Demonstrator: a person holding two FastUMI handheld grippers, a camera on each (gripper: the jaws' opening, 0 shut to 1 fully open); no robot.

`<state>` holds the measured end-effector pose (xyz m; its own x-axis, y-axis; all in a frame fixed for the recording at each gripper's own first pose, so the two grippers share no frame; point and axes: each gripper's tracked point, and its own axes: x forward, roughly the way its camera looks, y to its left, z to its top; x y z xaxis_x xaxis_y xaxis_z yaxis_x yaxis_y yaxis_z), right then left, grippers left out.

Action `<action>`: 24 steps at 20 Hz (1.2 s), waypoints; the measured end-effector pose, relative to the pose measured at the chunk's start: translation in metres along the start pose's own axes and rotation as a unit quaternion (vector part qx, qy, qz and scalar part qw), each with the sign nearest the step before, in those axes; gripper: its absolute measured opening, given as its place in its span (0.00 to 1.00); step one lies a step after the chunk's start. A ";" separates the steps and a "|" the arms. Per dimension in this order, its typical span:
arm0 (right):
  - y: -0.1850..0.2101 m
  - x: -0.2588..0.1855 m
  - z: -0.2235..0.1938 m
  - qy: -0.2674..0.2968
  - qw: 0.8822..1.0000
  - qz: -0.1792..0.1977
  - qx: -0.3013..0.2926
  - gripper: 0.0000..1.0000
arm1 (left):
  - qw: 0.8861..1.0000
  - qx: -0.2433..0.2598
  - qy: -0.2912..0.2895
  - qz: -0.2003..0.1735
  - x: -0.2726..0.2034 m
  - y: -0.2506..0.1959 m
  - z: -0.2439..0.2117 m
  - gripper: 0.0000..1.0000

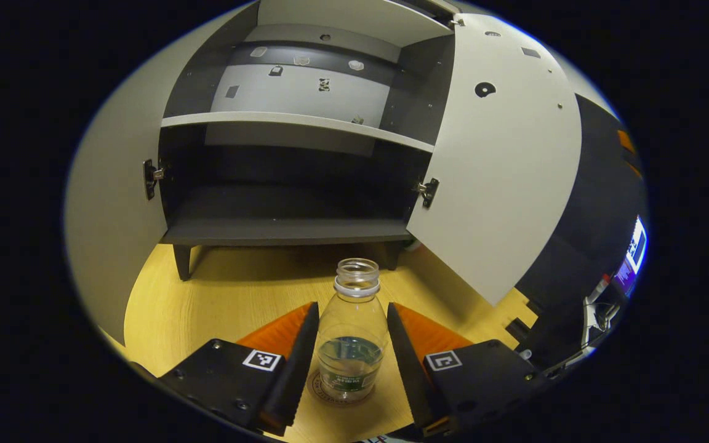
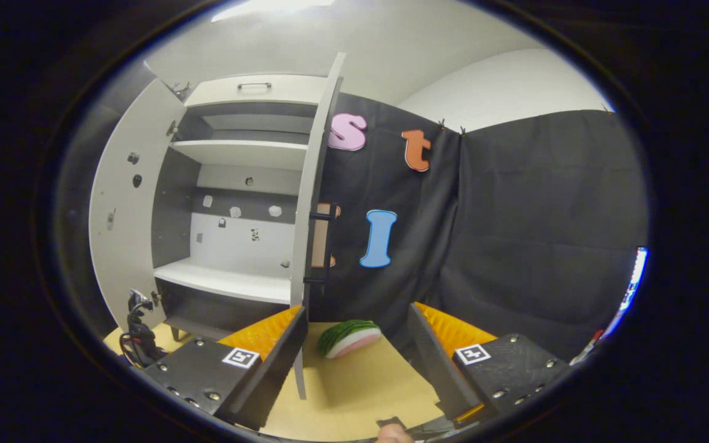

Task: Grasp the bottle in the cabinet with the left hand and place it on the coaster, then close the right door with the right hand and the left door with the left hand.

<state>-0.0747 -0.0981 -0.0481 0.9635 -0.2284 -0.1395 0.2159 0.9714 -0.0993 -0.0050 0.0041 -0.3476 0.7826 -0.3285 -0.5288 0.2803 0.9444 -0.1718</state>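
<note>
A clear bottle point(image 1: 352, 332) with no cap and a little water in it stands upright on the round coaster point(image 1: 328, 395), on the wooden table in front of the cabinet. My left gripper point(image 1: 352, 306) flanks the bottle closely, with a thin gap on each side, so it is open. Both cabinet doors stand open: the right door point(image 1: 502, 166) swings out toward me and the left door point(image 1: 108, 203) lies wide to the left. In the right gripper view, my right gripper point(image 2: 357, 309) is open and holds nothing, close to the right door's edge point(image 2: 311, 184).
The cabinet's lower shelf point(image 1: 287, 209) is bare and dark. A toy watermelon slice point(image 2: 348, 337) lies on the table point(image 2: 354, 387) beyond the right door. The right door carries a dark handle point(image 2: 325, 246). A lit screen point(image 1: 634, 252) glows at the far right.
</note>
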 end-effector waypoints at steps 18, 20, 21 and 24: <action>0.015 0.018 -0.011 0.005 0.999 0.033 0.007 1.00 | 1.000 -0.001 0.026 0.009 -0.038 -0.007 -0.018 0.70; 0.016 0.019 -0.012 0.006 0.999 0.036 0.009 1.00 | 1.000 0.002 0.029 0.011 -0.039 -0.008 -0.020 0.70; 0.017 0.020 -0.014 0.007 0.999 0.037 0.010 1.00 | 0.999 0.004 0.030 0.012 -0.040 -0.009 -0.020 0.70; 0.019 0.023 -0.017 0.009 0.999 0.038 0.014 1.00 | 0.999 0.007 0.037 0.015 -0.044 -0.010 -0.023 0.72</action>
<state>-0.0514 -0.0863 -0.0697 0.9743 -0.1543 -0.1639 0.1463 0.9874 -0.0598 -0.0546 0.0097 -0.3417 0.7482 -0.2975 -0.5931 0.2650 0.9534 -0.1439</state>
